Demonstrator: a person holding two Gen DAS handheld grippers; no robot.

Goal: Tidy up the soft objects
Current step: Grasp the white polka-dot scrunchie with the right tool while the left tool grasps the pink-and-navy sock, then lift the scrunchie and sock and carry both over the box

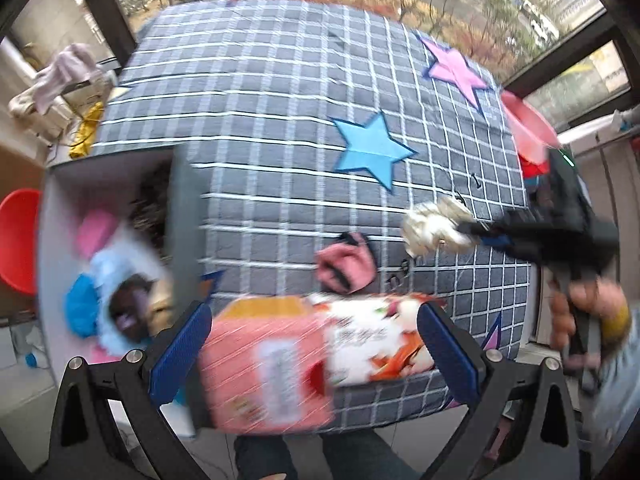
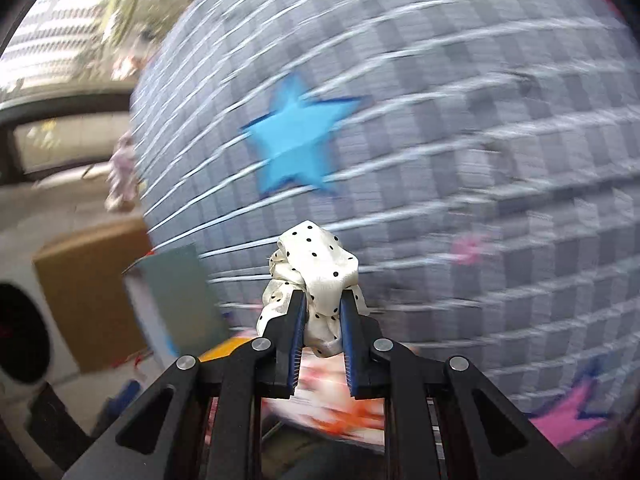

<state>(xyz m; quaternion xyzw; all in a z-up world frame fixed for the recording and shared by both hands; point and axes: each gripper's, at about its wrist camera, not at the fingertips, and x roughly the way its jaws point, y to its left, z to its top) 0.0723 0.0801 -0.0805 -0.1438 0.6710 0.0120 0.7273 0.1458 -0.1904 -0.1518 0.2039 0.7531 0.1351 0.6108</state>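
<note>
The right gripper (image 2: 323, 300) pinches a cream polka-dot scrunchie (image 2: 316, 264) above the checked mat (image 1: 280, 120); the left gripper (image 1: 314, 344) stands spread around a pink snack packet (image 1: 280, 360), not pressing it. The grey bin (image 1: 120, 260) of soft items lies left. Because only a fold is pinched, the slippery fabric may slide free in transit.

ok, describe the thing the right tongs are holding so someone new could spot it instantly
Start at the grey checked cloth with its blue star. In front of the star, the right tongs pinch a bunched cream scrunchie. Its shiny cream fabric with small black dots sets it apart from the pink item nearby on the cloth.
</note>
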